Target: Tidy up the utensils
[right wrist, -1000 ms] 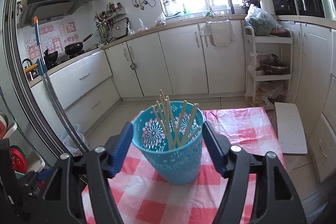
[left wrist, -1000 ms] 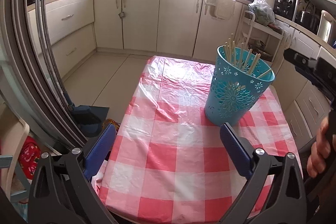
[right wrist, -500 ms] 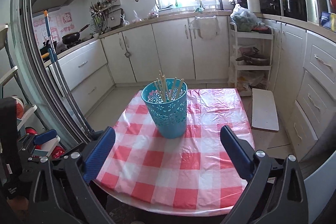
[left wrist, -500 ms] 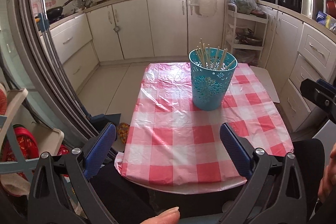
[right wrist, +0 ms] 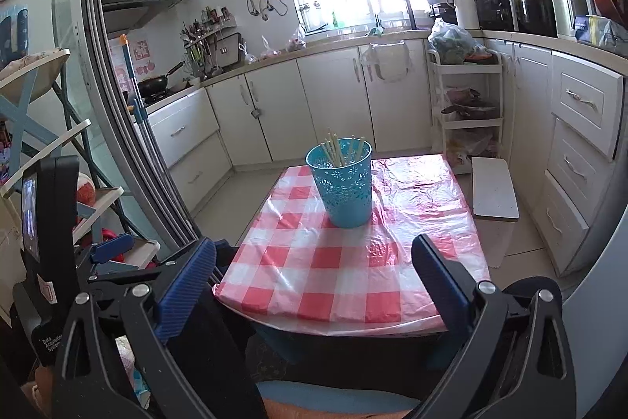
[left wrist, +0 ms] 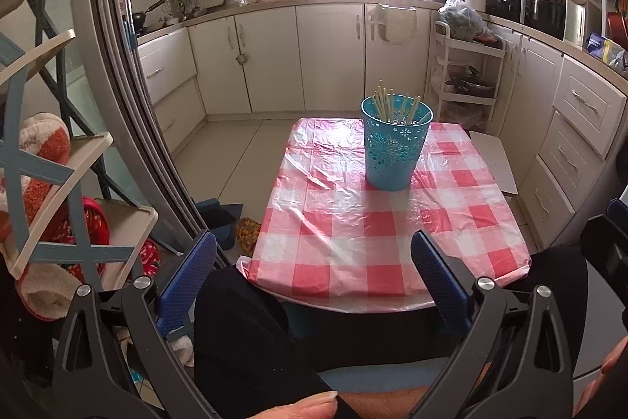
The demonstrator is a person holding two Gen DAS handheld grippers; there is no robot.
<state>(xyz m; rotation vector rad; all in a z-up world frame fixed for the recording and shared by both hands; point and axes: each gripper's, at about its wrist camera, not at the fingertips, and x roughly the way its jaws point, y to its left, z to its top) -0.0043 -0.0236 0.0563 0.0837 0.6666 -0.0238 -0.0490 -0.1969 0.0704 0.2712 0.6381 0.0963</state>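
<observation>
Both grippers pulled back, chopsticks gathered in the basket

The table (left wrist: 341,242) bears the blue basket (left wrist: 394,148) at its 1 o'clock, chopsticks (left wrist: 386,107) upright inside. The left gripper (left wrist: 314,273) and right gripper (right wrist: 314,271), near 6 o'clock, gape empty; the right's jaws just finished opening. Best retreat smoothly, clear of the rim.

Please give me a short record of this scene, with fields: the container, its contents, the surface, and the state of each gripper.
container: turquoise perforated basket, upright, toward the table's far end
contents: bundle of pale chopsticks, standing in the basket
surface: table with pink checked plastic cloth, otherwise bare
left gripper: open, empty, apart from the basket
right gripper: open, empty, apart from the basket
</observation>
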